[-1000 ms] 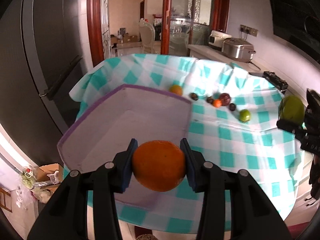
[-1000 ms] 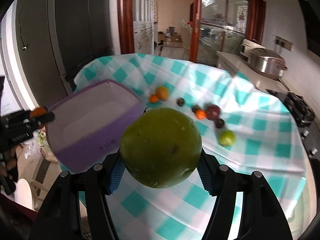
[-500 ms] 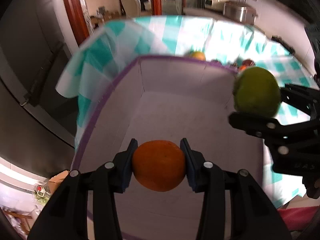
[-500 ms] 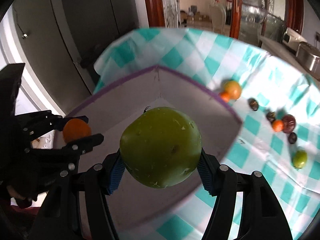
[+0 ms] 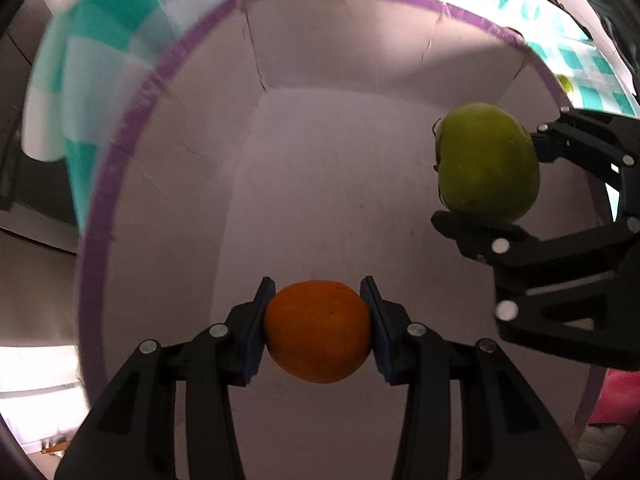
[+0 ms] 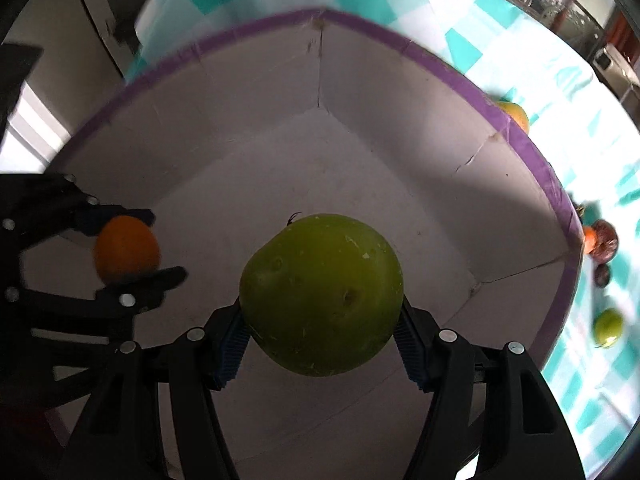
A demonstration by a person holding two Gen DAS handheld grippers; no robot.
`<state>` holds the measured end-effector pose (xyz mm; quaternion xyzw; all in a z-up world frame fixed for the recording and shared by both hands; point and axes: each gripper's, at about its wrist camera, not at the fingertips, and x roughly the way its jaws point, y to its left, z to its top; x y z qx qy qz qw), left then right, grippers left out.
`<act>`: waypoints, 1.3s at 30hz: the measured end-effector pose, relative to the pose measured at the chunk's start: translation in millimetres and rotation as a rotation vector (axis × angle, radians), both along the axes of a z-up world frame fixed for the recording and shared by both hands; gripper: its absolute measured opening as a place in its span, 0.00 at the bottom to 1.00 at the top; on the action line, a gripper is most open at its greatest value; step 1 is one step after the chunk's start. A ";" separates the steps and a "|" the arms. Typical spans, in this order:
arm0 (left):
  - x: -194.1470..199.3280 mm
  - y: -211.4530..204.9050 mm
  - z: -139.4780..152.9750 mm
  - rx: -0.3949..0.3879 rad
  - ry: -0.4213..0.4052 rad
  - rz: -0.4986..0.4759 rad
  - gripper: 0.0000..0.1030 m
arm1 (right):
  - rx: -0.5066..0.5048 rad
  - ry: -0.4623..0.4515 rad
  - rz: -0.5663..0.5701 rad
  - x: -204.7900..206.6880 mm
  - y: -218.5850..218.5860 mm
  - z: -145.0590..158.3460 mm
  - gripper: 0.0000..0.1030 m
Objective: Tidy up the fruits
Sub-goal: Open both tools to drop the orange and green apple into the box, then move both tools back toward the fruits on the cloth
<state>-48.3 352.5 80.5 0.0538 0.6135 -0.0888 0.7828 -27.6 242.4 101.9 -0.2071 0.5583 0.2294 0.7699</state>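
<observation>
My left gripper (image 5: 318,330) is shut on an orange (image 5: 318,330) and holds it inside the purple-rimmed cardboard box (image 5: 336,60), above its floor. My right gripper (image 6: 322,330) is shut on a big green fruit (image 6: 322,294), also inside the box (image 6: 400,92). In the left wrist view the green fruit (image 5: 486,162) hangs to the right of the orange. In the right wrist view the orange (image 6: 126,250) hangs to the left.
The box stands on a teal checked tablecloth (image 6: 520,60). Outside its right wall lie an orange fruit (image 6: 516,114), dark fruits (image 6: 604,240) and a small green fruit (image 6: 608,326). A dark cabinet (image 6: 52,20) is to the left.
Both grippers have moved forward and down from above the table's edge into the box, each still holding its fruit. The box walls now fill both views.
</observation>
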 end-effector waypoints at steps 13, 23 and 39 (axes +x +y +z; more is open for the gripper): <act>6.4 23.0 -1.3 -0.059 0.069 -0.014 0.67 | -0.101 0.116 -0.055 6.6 4.6 -14.5 0.62; -0.8 48.5 22.2 -0.046 -0.008 0.062 0.78 | 0.019 0.059 -0.066 -2.2 -10.3 2.5 0.66; -61.3 -1.0 153.5 -0.028 -0.174 0.285 0.81 | 0.419 -0.147 -0.039 -69.3 -151.0 137.4 0.79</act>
